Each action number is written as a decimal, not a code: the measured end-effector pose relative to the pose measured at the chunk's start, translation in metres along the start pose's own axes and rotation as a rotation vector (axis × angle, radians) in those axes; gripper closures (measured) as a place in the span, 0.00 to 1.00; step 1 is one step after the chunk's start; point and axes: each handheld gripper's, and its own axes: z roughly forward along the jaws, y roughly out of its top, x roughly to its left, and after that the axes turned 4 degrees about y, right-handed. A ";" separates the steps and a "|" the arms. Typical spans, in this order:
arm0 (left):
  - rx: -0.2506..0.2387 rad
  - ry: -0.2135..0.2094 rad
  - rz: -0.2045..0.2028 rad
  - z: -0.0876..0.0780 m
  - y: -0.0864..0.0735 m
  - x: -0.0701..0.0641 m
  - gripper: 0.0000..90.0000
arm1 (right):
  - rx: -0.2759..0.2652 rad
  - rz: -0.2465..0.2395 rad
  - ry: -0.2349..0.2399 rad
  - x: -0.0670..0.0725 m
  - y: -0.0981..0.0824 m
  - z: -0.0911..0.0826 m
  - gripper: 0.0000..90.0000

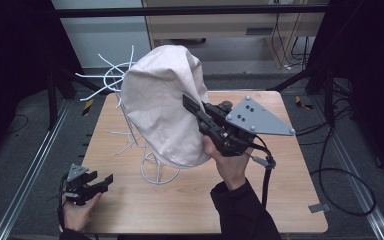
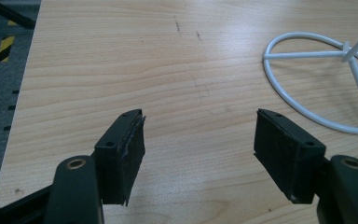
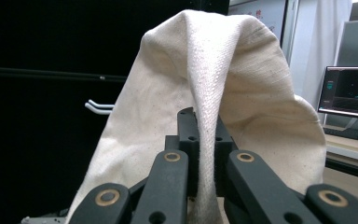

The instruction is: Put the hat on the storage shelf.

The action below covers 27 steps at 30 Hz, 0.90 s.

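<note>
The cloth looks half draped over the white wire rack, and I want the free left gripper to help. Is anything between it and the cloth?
Nothing visible: only bare table lies between the open left gripper and the cloth, besides the rack's ring base.

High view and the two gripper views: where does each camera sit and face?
High view: above the table, looking forward and down; both hands show.
Left gripper view: on the left claw, facing bare table beside the wire stand; open jaws show.
Right gripper view: on the right claw, facing the pinched cloth bag.
Shared: stand base, bag.
</note>
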 end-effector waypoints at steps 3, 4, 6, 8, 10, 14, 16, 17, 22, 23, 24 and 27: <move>-0.001 0.000 -0.002 0.001 0.000 0.000 0.37 | 0.007 0.011 0.011 -0.001 -0.004 0.001 0.98; -0.001 -0.001 -0.001 0.001 0.000 0.000 0.37 | 0.010 0.011 0.013 0.000 -0.005 0.001 0.98; 0.000 0.000 -0.001 0.001 0.000 -0.001 0.37 | 0.017 0.010 0.019 0.000 -0.007 0.002 0.98; 0.003 0.000 0.000 0.001 0.000 -0.001 0.37 | 0.021 0.009 0.028 0.001 -0.010 0.003 0.98; 0.001 0.000 -0.001 0.001 0.000 -0.001 0.37 | 0.029 0.010 0.033 0.002 -0.012 0.004 0.98; 0.003 0.000 -0.001 0.001 0.000 -0.001 0.37 | 0.045 0.007 0.045 0.004 -0.015 0.007 0.98; 0.004 0.000 -0.001 0.001 0.000 -0.001 0.37 | 0.051 0.009 0.050 0.004 -0.017 0.007 0.98; 0.005 -0.001 -0.001 0.001 0.000 -0.001 0.37 | 0.055 0.009 0.053 0.004 -0.019 0.007 0.98; 0.005 -0.001 -0.001 0.001 0.000 -0.001 0.37 | 0.076 0.013 0.062 0.004 -0.026 0.008 0.98; 0.004 -0.001 -0.001 0.001 0.000 -0.001 0.37 | 0.080 0.016 0.067 0.004 -0.027 0.009 0.98; 0.005 -0.001 -0.001 0.001 0.000 -0.001 0.37 | 0.085 0.017 0.069 0.004 -0.028 0.009 0.98; 0.005 -0.001 -0.001 0.001 0.000 -0.001 0.37 | 0.102 0.019 0.074 0.004 -0.031 0.010 0.98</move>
